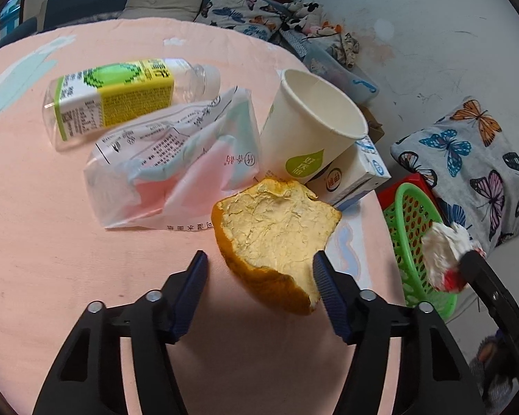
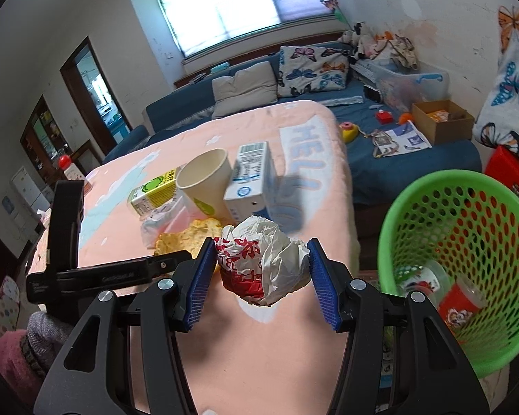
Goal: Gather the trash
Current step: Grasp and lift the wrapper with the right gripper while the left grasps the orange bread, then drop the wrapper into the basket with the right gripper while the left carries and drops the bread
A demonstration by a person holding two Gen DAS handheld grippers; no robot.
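The job looks partly done. The green basket (image 2: pixel 460 263) beside the tabletop (image 1: pixel 52 242) already holds at least two pieces, a clear plastic cup and a red-printed container. The right gripper (image 2: pixel 259 269) has its jaws clamped on a crumpled red-and-white wrapper (image 2: pixel 263 259), held above the tabletop's near corner, with the basket close on its right, so dropping it in seems the step in hand.

Much is left. The left gripper (image 1: pixel 259 283) hangs with its jaws apart on either side of an orange peel (image 1: pixel 276 238); the right pad lies against or just beside the peel's edge, the left pad stands clear of it. Behind the peel lie a clear plastic bag (image 1: pixel 176 169), a yellow-green bottle (image 1: pixel 121 97) on its side, a paper cup (image 1: pixel 311 124) leaning over and a white-and-blue carton (image 1: pixel 356 176), all crowded and touching or overlapping.

The peel and carton sit near the tabletop edge on the basket side, so little travel is needed. The basket's mouth is wide and open toward the grippers. The two grippers are close together, and the left one's path to the basket would cross the right one's.
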